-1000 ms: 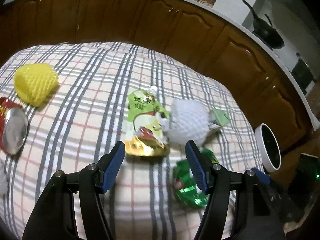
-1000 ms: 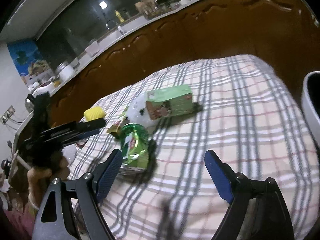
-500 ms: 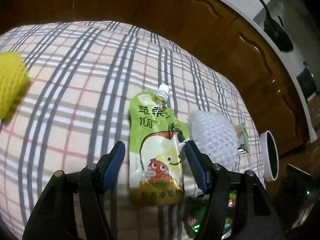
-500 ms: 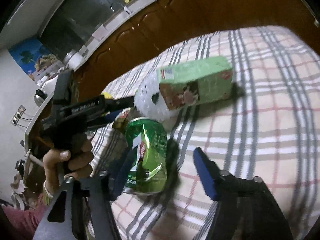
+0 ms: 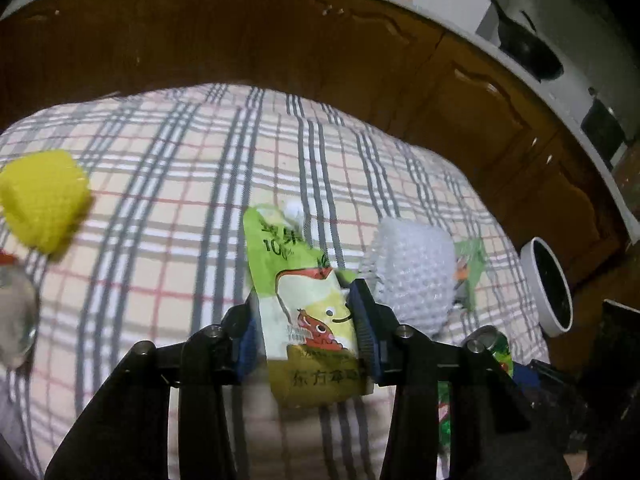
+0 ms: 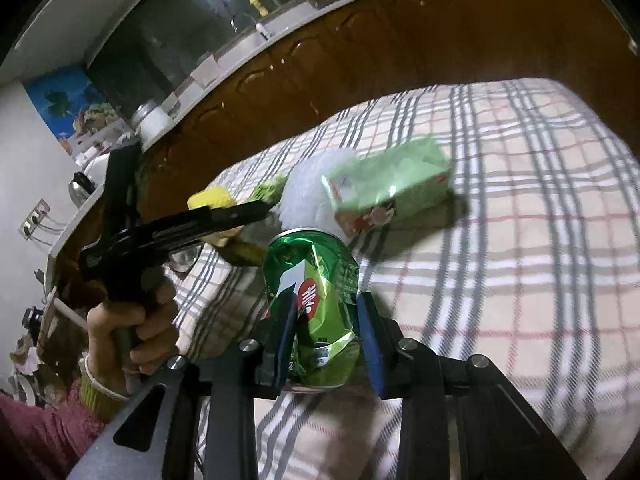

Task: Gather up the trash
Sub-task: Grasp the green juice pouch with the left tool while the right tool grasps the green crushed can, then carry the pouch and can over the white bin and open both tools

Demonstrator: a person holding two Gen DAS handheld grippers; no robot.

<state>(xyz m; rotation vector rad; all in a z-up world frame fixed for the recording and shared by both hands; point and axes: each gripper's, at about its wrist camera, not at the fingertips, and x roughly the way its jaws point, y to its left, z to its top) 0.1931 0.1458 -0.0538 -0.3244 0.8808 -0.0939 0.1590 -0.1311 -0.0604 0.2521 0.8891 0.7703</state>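
Observation:
A green juice pouch (image 5: 296, 264) with a white spout lies on the plaid tablecloth (image 5: 168, 208). My left gripper (image 5: 306, 304) is closing with the pouch between its jaws, and both blue pads press its lower sides. A crumpled green can (image 6: 312, 264) stands between the jaws of my right gripper (image 6: 328, 304), which is closing too, pads against the can's sides. In the right wrist view the left gripper (image 6: 256, 210) reaches in from the left, held by a hand (image 6: 132, 328). The can's edge (image 5: 500, 350) shows at the lower right of the left wrist view.
A white foam net (image 5: 412, 276) and a green carton (image 6: 388, 192) lie just beyond both grippers. A yellow foam net (image 5: 44, 196) and a crushed can's silver end (image 5: 16, 320) sit at the left. A white bin (image 5: 548, 284) stands off the table's right edge, before brown cabinets.
Both grippers moved forward and down onto their items and narrowed. The pouch now sits pinched between the left pads, the green can between the right pads.

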